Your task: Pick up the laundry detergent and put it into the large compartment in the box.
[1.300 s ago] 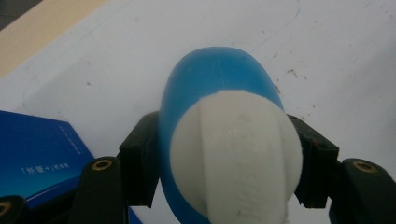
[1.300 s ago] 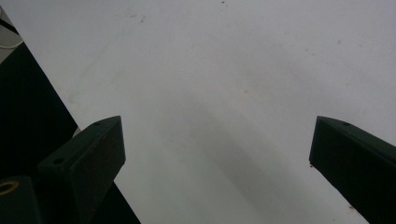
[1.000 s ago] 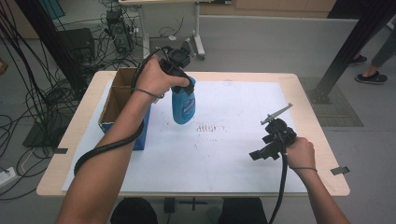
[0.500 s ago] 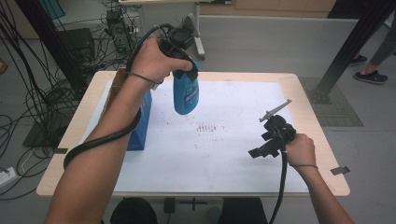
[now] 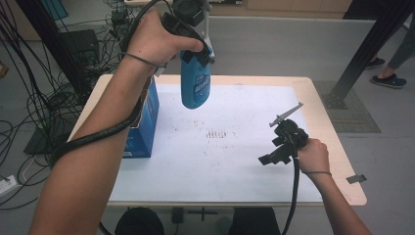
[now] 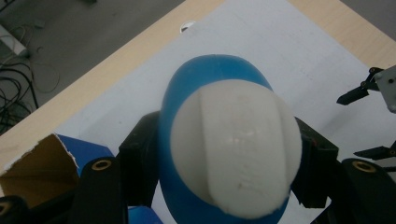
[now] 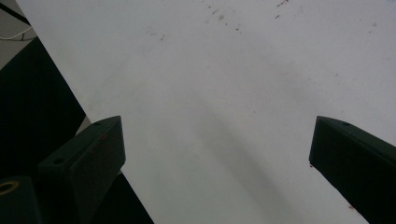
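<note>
Left gripper (image 5: 195,51) clamped on a blue bottle (image 5: 195,83) just below its white cap (image 6: 236,149), jaws pressing the neck from both sides. Bottle hanging in the air above the far-left part of the white sheet (image 5: 244,161), clear of the table (image 5: 337,147), just beside the open blue cardboard box (image 5: 144,122). Long axis near upright, cap up at the gripper, base pointing down toward the sheet. Right gripper (image 5: 281,142) low over the near-right part of the sheet, well apart from the bottle, jaws spread wide with nothing between them. Left hand (image 5: 156,39) plainly the one in charge of the bottle; any hand-over or set-down likely to run down and rightward from there.

High view giving the bottle's full length, its label and the gap beneath it. Left gripper view looking straight down on the cap, with a torn flap of the box (image 6: 44,163) at lower left. Right gripper view confirming open jaws over bare, faintly speckled sheet (image 7: 224,93).
</note>
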Demonstrator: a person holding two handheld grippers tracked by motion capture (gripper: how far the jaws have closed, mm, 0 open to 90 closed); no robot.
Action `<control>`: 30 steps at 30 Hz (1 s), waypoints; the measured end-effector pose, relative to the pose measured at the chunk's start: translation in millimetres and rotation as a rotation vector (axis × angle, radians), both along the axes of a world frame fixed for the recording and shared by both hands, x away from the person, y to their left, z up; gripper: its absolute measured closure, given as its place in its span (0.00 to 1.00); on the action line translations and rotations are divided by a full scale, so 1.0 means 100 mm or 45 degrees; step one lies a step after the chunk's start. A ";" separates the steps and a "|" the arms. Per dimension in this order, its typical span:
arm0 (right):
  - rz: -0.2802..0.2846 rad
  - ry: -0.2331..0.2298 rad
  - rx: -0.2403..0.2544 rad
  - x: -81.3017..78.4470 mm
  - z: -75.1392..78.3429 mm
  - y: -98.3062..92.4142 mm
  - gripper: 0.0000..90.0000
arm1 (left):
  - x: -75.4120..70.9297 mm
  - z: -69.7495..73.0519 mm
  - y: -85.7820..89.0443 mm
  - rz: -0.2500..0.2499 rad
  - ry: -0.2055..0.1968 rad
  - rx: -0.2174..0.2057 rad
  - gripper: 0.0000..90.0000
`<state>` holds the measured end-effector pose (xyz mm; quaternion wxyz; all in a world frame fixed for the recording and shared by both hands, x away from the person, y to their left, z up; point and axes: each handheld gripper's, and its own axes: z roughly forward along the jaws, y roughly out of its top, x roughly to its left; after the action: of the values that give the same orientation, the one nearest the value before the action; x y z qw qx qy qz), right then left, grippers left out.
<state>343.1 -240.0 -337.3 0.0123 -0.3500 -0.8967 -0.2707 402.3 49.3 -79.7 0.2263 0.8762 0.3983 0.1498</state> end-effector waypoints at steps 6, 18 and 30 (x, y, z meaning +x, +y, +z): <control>0.002 0.000 0.007 0.00 0.00 -0.01 0.04 | -0.01 -0.01 0.02 0.018 0.009 0.002 0.42; 0.003 0.002 0.026 -0.01 -0.03 -0.03 0.04 | -0.01 0.01 0.21 0.069 0.009 0.005 0.42; -0.002 -0.013 0.040 0.00 -0.02 -0.08 0.04 | -0.04 0.15 0.57 0.183 -0.014 -0.009 0.42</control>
<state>342.6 -248.0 -339.3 0.0131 -0.3491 -0.8921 -0.2865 398.3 105.9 -64.9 0.2204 0.8437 0.4594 0.1689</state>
